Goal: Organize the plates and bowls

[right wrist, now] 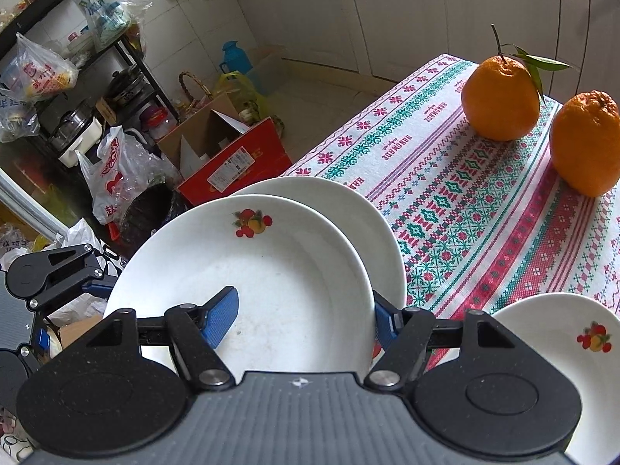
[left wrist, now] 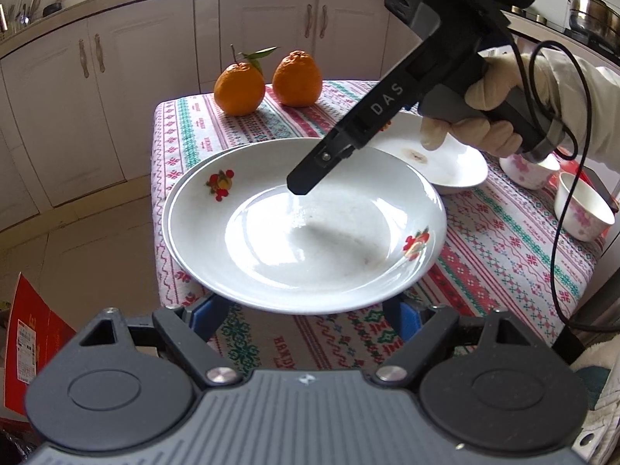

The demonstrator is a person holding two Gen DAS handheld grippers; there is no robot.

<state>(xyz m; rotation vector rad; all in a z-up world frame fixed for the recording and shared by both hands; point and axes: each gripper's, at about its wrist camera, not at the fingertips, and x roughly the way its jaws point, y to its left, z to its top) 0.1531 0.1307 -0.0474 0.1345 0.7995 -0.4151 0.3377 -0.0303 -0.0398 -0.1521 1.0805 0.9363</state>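
Left wrist view: the left hand-held gripper [left wrist: 306, 314] holds its blue pads spread on either side of the near rim of the fruit-patterned plate [left wrist: 306, 224]; the rim hides the pads' faces, so I cannot tell whether they press on it. That plate sits on a second plate [left wrist: 172, 248] at the near edge of the table [left wrist: 503, 240]. Beyond the plate are two oranges [left wrist: 267, 85], to its right a smaller dish [left wrist: 449, 162] and two floral bowls [left wrist: 581, 205].

Right wrist view: the right hand-held gripper [right wrist: 306, 321] is clenched on the fruit-patterned plate's wall, left pad inside, right pad outside the rim. The second plate [right wrist: 364, 217] peeks out behind it.

The plate is probably glazed ceramic: stiff, fairly heavy, slippery and breakable. The rim is the sensible place to pinch, and kept level.
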